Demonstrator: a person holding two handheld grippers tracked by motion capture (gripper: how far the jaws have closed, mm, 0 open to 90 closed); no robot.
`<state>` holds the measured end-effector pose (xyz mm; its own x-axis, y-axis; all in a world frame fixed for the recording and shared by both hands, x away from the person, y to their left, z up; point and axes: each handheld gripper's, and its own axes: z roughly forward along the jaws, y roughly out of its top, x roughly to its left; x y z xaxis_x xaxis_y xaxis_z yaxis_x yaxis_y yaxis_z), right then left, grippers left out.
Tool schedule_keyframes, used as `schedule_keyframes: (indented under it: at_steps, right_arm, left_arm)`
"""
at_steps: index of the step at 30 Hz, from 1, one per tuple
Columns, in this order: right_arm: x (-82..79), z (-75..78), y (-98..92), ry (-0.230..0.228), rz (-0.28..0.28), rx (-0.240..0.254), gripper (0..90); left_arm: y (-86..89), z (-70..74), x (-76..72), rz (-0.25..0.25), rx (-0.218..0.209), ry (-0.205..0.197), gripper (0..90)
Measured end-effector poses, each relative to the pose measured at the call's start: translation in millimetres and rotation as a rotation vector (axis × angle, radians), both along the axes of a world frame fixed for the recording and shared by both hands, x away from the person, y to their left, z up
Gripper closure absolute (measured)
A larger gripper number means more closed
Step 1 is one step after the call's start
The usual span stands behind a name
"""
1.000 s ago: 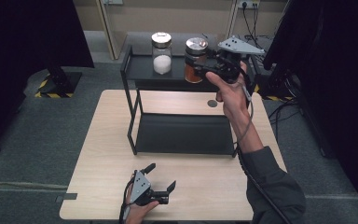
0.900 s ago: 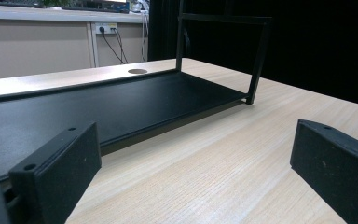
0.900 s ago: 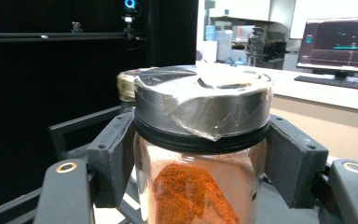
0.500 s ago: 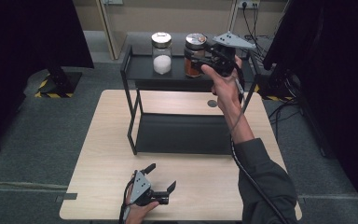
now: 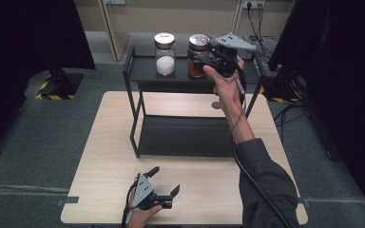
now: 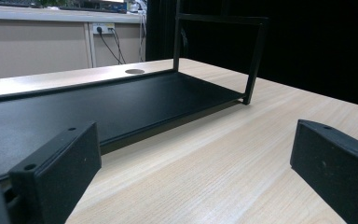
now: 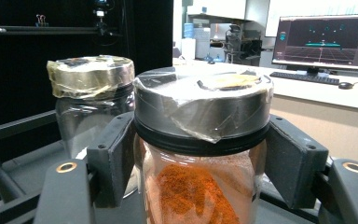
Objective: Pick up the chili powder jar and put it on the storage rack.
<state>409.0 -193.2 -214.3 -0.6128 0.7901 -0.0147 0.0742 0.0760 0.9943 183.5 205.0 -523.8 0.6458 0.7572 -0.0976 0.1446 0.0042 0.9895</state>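
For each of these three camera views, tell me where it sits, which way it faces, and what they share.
High view: above the table's near side, looking forward and down; both forearms show.
Left gripper view: on the left hand-held gripper, low over the table, facing the black rack; its open jaws show.
Right gripper view: on the right hand-held gripper, up at the rack's top shelf, facing the orange-powder jar clamped between its jaws.
Shared: the high and right gripper views show both jars, including the white-powder jar.

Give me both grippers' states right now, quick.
Left gripper: open, nothing between its jaws, low over the table.
Right gripper: shut on the orange-powder jar on the rack's top shelf.
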Motion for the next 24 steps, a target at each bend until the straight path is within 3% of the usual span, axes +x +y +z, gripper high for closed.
schedule_keyframes:
  at_steps: [10, 14, 16, 24]
  right_arm:
    - [2.9, -6.8, -1.6, 0.003, -0.001, 0.023, 31.1]
    - [0.6, -6.7, -0.7, -0.005, -0.008, 0.016, 15.1]
    - [0.0, -7.6, -3.1, 0.006, -0.002, 0.047, 9.2]
    - [-9.4, -7.5, -8.1, 0.004, -0.015, 0.045, 0.4]
  left_arm:
    - [-0.3, 0.0, -0.1, -0.002, 0.000, 0.001, 1.1]
    - [-0.4, 0.0, 0.1, -0.002, 0.001, 0.001, 1.1]
    - [-0.5, -0.1, -0.2, -0.001, 0.001, 0.000, 1.1]
    - [-0.7, 0.1, -0.5, 0.000, 0.003, -0.002, 1.1]
